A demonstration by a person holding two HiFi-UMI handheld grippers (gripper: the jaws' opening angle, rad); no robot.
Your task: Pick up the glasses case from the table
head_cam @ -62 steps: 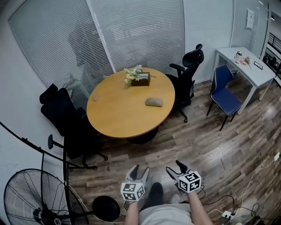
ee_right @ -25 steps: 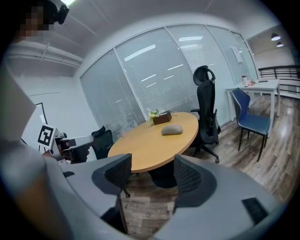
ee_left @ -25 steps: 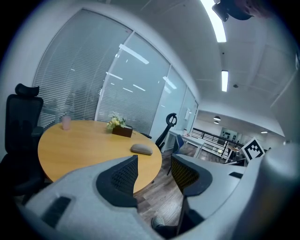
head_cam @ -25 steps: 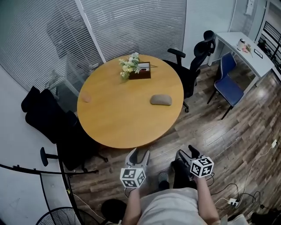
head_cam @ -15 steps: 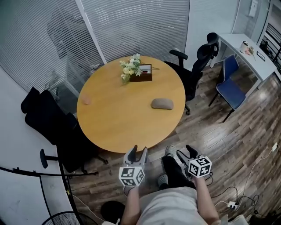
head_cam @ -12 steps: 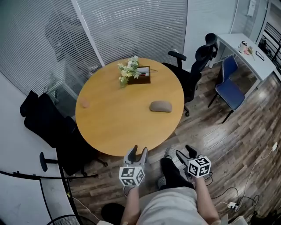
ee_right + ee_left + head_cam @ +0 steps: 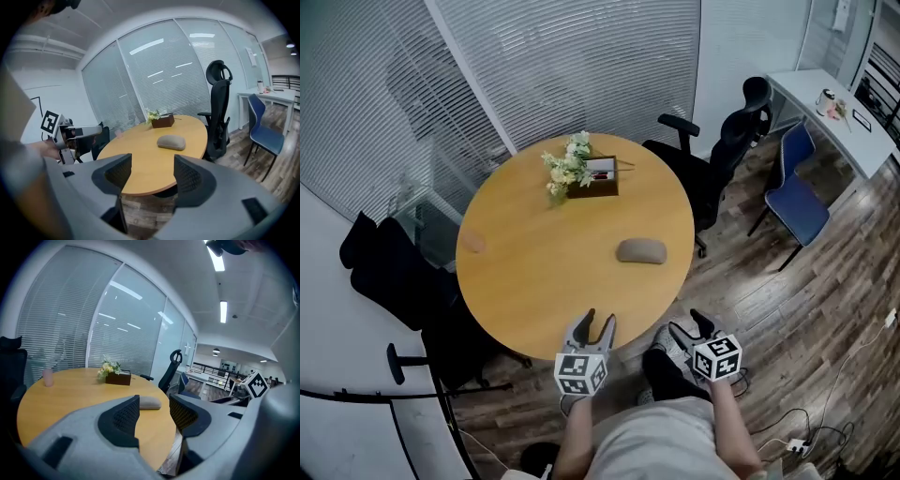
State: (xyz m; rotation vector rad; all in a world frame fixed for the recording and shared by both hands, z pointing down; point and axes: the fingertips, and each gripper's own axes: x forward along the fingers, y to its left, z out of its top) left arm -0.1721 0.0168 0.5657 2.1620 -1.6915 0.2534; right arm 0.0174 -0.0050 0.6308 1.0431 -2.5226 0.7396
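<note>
The grey oval glasses case [image 7: 640, 250] lies on the right half of the round wooden table [image 7: 544, 272], alone and untouched. My left gripper [image 7: 597, 323] hovers at the table's near edge, its jaws open and empty; in the left gripper view the case [image 7: 149, 402] shows far off between the jaws of the left gripper [image 7: 153, 414]. Just off the table's rim and above the floor, my right gripper [image 7: 686, 326] is open and empty too. From the right gripper view [image 7: 152, 168] the case [image 7: 171, 142] sits well ahead on the tabletop.
A dark box with flowers [image 7: 586, 173] stands at the table's far side and a pink cup [image 7: 472, 241] at its left. Black office chairs [image 7: 717, 155] [image 7: 384, 272] flank the table. A blue chair [image 7: 795, 202] and a white desk [image 7: 844, 108] are at the right. Cables [image 7: 806, 436] lie on the floor.
Both grippers and the person have come closer to the table; the left jaws now reach its near rim. The case has stayed in place.
</note>
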